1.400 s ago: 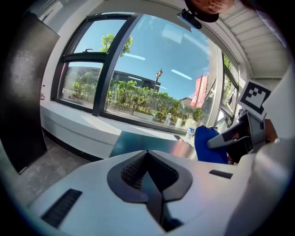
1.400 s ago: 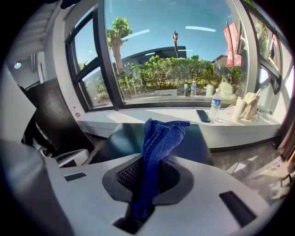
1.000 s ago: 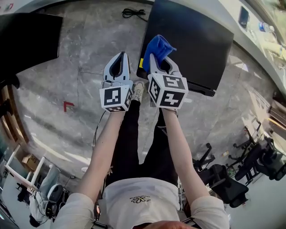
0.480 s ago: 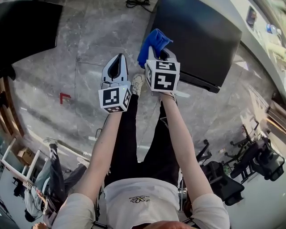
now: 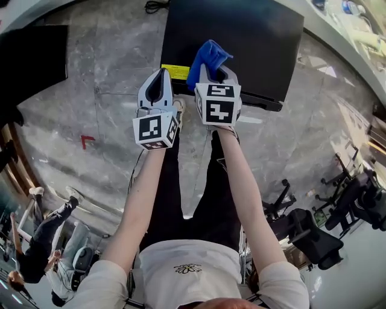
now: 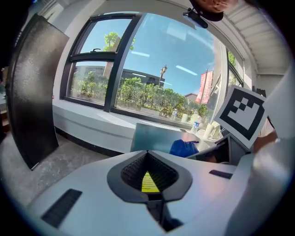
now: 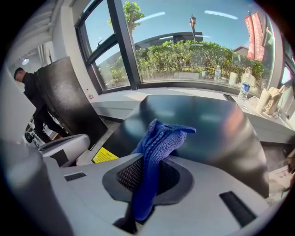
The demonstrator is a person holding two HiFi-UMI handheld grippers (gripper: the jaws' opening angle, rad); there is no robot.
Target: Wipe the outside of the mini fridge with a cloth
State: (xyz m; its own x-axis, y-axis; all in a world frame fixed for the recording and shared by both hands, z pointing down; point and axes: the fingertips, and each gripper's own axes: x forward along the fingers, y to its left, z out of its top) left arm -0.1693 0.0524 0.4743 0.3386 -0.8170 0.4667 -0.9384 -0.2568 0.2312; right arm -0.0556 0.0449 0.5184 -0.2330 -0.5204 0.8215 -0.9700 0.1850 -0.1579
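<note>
The black mini fridge (image 5: 241, 36) stands on the floor ahead of me, with a yellow label (image 5: 175, 71) on its near left side. My right gripper (image 5: 212, 71) is shut on a blue cloth (image 5: 208, 57), which sticks up over the fridge's near edge. In the right gripper view the cloth (image 7: 159, 143) is bunched between the jaws in front of the fridge's top (image 7: 207, 124). My left gripper (image 5: 161, 77) hangs beside it at the left, shut and empty. In the left gripper view the yellow label (image 6: 148, 182) shows through that gripper's closed jaws.
A second black panel (image 5: 30, 54) stands at the left, and a black cable (image 5: 154, 6) lies beyond the fridge. A red mark (image 5: 87, 140) is on the stone floor. Office chairs (image 5: 313, 241) stand at the right, people (image 5: 36, 241) at the lower left. A window sill (image 7: 184, 92) runs behind the fridge.
Both grippers have come closer to the fridge, which now lies straight ahead with its yellow label showing. The cloth stays pinched in the right gripper.
</note>
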